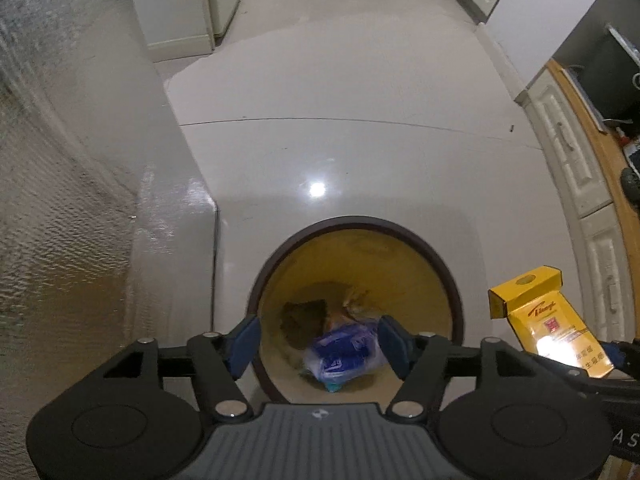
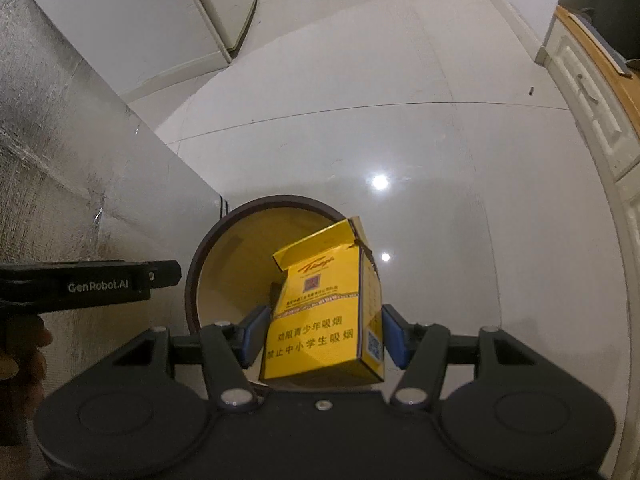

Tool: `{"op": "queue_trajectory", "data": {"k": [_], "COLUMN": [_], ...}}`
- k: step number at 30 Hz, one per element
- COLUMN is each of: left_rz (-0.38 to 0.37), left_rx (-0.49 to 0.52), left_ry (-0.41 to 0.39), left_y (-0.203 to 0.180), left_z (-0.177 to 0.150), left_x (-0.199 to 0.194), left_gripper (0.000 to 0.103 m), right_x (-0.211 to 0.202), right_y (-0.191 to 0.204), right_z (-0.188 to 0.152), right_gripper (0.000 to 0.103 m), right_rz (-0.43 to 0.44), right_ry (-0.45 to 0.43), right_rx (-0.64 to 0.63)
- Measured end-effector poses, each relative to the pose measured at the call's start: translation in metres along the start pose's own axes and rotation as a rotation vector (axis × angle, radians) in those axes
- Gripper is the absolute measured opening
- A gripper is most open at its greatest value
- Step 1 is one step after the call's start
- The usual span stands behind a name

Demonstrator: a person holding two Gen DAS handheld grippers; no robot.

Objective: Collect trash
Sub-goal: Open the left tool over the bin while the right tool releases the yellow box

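Both grippers held above the open bin; one pack clamped, one wrapper down inside.

The right gripper (image 2: 325, 338) is clamped on the yellow cigarette pack (image 2: 320, 320), lid flap open, above the near rim of the round bin (image 2: 208, 240). The left gripper (image 1: 319, 346) has its jaws apart and bare; the blue-and-white plastic wrapper (image 1: 340, 356) appears between the pads but lies lower, inside the bin with other scraps. A foil-clad wall (image 1: 60, 200) adjoins the bin's left; glossy floor (image 1: 340, 100) lies open ahead, cabinet fronts (image 1: 568, 152) at right.
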State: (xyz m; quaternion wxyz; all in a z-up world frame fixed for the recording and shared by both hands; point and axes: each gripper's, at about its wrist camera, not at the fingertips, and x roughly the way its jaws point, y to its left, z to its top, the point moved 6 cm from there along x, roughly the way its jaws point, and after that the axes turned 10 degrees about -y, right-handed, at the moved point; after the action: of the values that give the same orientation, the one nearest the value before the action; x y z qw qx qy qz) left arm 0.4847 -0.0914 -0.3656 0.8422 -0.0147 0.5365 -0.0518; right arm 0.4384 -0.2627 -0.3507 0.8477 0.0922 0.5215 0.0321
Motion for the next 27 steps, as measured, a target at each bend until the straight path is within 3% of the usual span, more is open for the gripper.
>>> {"op": "queue_trajectory", "data": {"k": [6,11,13,14,16,27], "left_rz": [0.042,0.064,0.070,0.073,0.076,0.064], "left_rx": [-0.017,-0.024,-0.030,-0.031,-0.031,-0.019], "left_ry": [0.017,0.034,0.031,0.030,0.030,0.049], "left_y": [0.018,0.031,0.035,0.036,0.037,0.035], "left_z": [-0.004,-0.008,-0.008,-0.009,-0.010,-0.012], "left_x": [0.002,0.000,-0.002,-0.003,-0.003,-0.002], "left_gripper": [0.078,0.085,0.088,0.089,0.091,0.103], "right_x": [0.009,0.008,0.005,0.005,0.004,0.014], "right_y": [0.013,0.017,0.017,0.017,0.017,0.005], "right_z": [0.002,0.011,0.015,0.017,0.019,0.005], "right_gripper": [0.062,0.065,0.078,0.092,0.098,0.103], "right_rz": [0.020,0.058,0.070,0.063,0.066,0.006], "right_ry": [-0.007,-0.093,-0.140,-0.154,-0.176,-0.081], "right_rx": [-0.015,0.033,0.073,0.089,0.107,0.040]}}
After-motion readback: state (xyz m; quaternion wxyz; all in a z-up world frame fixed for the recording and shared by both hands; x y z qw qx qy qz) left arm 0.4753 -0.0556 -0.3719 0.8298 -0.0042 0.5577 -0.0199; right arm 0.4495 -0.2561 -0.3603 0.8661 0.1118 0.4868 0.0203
